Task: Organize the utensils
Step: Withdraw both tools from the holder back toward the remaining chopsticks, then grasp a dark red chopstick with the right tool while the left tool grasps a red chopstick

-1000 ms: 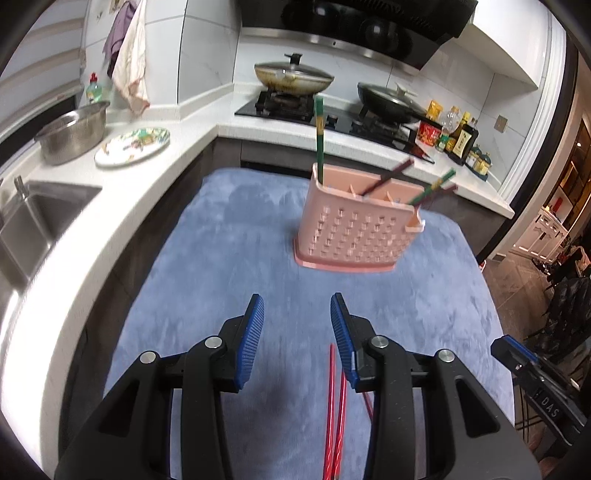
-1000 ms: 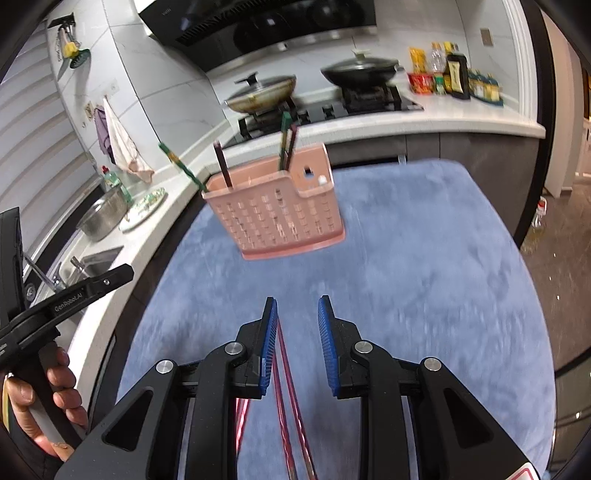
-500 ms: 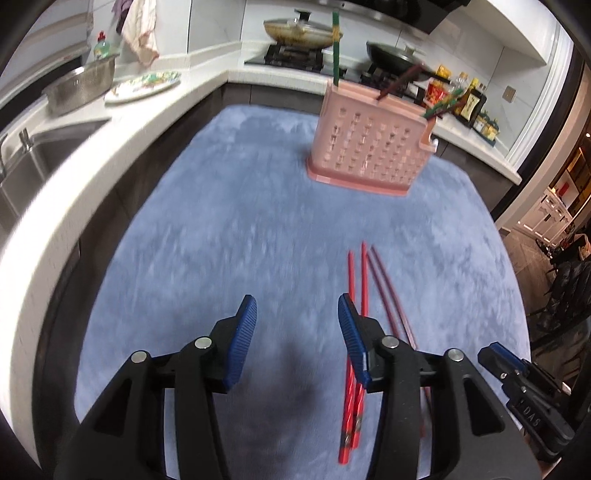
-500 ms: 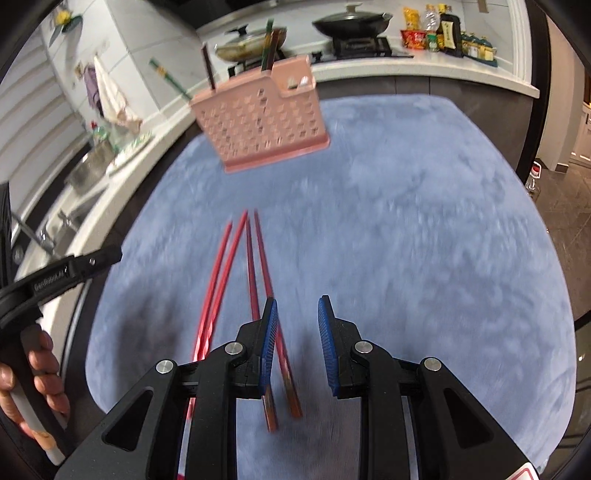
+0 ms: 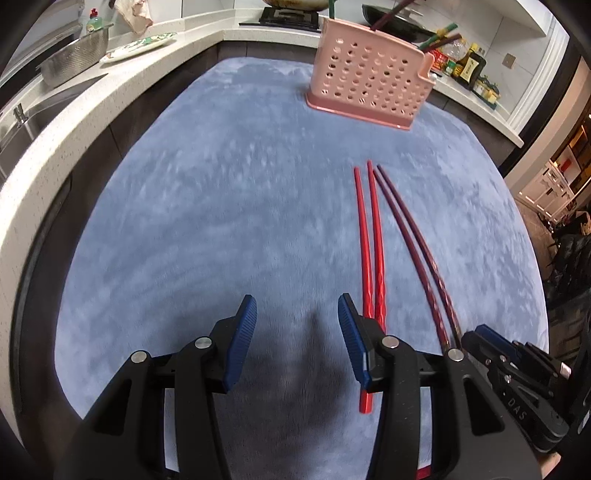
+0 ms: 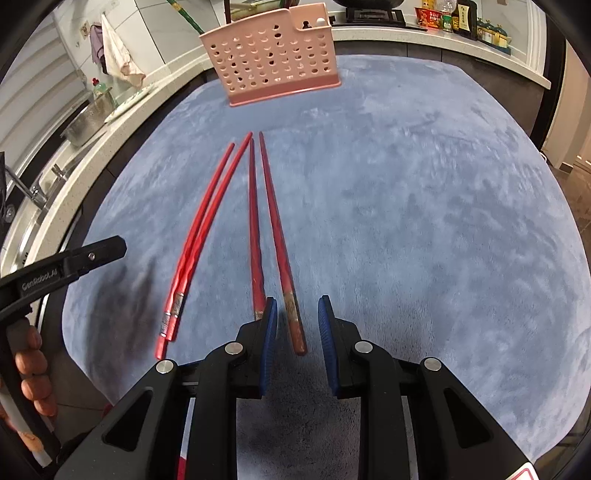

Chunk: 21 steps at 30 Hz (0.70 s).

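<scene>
1. My left gripper (image 5: 297,332) hangs low over the blue mat (image 5: 221,206). Its jaws have just been opening and stand apart with nothing between them, only bare mat.
2. The bright red pair of chopsticks (image 5: 371,254) lies just right of that gripper's right finger, butt ends passing beside and under it. I can't tell if the finger touches them.
3. The darker red pair (image 6: 271,229) lies just beside the bright pair, tips all toward the holder. One stick's butt end sits between the fingers of my right gripper (image 6: 295,325), the other against the outside of the left finger.
4. The right gripper's jaws are narrowly parted, released, pads not pressing the stick.
5. Step, as I read it: approach for pickup, both grippers dropping onto the loose chopsticks, nothing grasped yet.
6. Next move probably calls for: left gripper shifting right to straddle the bright pair, right gripper settling lower and closing on the butt end. Thin sticks on soft pile may roll or splay, so the grip should be square across them.
7. The pink perforated holder (image 5: 369,85) stands upright at the far end of the mat, well apart from the loose sticks.
8. It already holds a few chopsticks (image 5: 441,35), green and dark ones leaning out the top. Which compartment each is in I can't tell.
</scene>
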Each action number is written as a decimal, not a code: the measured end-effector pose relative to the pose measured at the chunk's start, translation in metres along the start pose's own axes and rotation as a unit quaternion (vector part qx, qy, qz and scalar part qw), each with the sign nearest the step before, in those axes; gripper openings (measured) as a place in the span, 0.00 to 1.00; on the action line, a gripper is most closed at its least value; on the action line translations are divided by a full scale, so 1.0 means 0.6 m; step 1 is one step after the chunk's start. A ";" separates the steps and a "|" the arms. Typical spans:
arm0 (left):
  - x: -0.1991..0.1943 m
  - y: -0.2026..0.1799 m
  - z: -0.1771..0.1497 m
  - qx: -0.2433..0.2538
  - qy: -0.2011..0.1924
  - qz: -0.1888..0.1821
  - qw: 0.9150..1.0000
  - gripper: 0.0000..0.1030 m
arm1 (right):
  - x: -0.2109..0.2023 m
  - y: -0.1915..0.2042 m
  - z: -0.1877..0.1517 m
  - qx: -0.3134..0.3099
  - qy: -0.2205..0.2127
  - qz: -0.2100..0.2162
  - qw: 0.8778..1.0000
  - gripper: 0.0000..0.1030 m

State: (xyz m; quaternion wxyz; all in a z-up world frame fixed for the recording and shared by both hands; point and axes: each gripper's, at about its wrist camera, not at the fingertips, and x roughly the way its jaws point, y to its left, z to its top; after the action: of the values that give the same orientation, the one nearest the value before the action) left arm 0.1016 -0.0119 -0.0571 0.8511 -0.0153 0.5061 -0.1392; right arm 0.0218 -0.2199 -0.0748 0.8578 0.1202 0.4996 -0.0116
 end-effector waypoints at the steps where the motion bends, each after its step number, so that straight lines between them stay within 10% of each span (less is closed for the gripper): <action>1: 0.001 0.000 -0.003 0.001 0.002 0.000 1.000 0.42 | 0.001 -0.001 -0.001 0.000 0.001 -0.001 1.000 0.22; 21: 0.007 -0.032 -0.055 0.031 0.030 -0.024 0.999 0.44 | 0.008 -0.016 -0.021 0.006 0.004 -0.024 1.000 0.09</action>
State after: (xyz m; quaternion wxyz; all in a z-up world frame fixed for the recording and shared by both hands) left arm 0.0705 -0.0275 -0.0735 0.8317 0.0028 0.5266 -0.1756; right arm 0.0121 -0.2260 -0.0868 0.8545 0.1138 0.5057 -0.0345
